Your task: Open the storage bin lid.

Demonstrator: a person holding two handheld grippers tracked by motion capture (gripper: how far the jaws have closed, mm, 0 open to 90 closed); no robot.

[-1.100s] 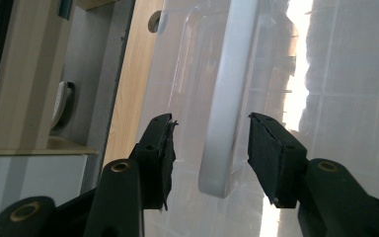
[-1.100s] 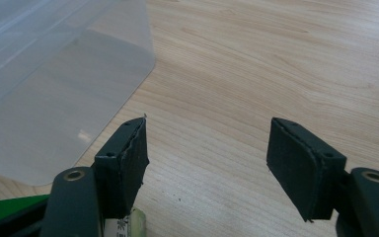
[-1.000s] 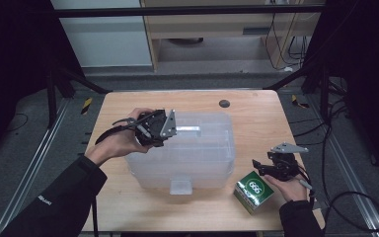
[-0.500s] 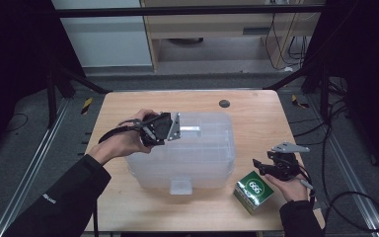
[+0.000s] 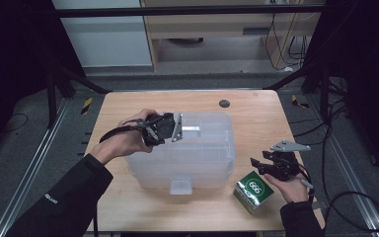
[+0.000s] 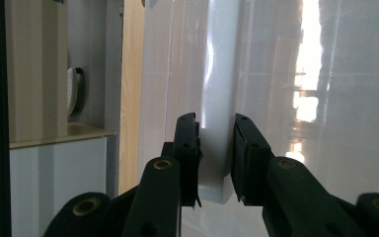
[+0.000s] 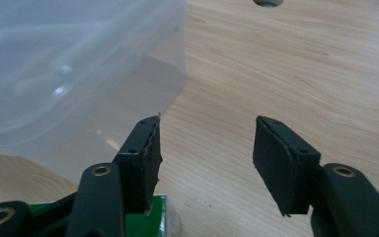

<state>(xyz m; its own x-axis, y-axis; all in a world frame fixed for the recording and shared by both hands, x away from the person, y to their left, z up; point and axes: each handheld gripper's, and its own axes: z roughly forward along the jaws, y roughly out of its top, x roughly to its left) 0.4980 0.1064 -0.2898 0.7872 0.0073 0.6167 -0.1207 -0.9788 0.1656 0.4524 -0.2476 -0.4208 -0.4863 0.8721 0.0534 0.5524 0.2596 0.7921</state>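
The left gripper [image 5: 170,129] sits at the top of the clear plastic bin [image 5: 187,153], and in the left gripper view its fingers [image 6: 190,148] have just been closing around the white latch tab [image 6: 216,163] on the lid; the tab stands between the two pads, touching the left one and with only a sliver of gap at the right, so the grip looks all but made, not yet firmly clamped. The bin itself stands in the middle of the table [image 5: 256,106], lid on, a second white tab [image 5: 180,187] showing on its near side. The right gripper [image 5: 269,167] hovers just above the green box [image 5: 253,190], which lies on the table near the bin's right corner; in the right gripper view the fingers [image 7: 140,158] stand fairly wide apart though they have just been narrowing, with bare wood between them and only a green corner of the box [image 7: 153,217] below the left finger (nothing is held there). Judged from this, the work is at its start: the bin appears closed, the box is outside it, and neither has been shifted. What seems left is to secure the tab and free or lift the lid, take hold of the box with the right fingers, and bring it to the bin.
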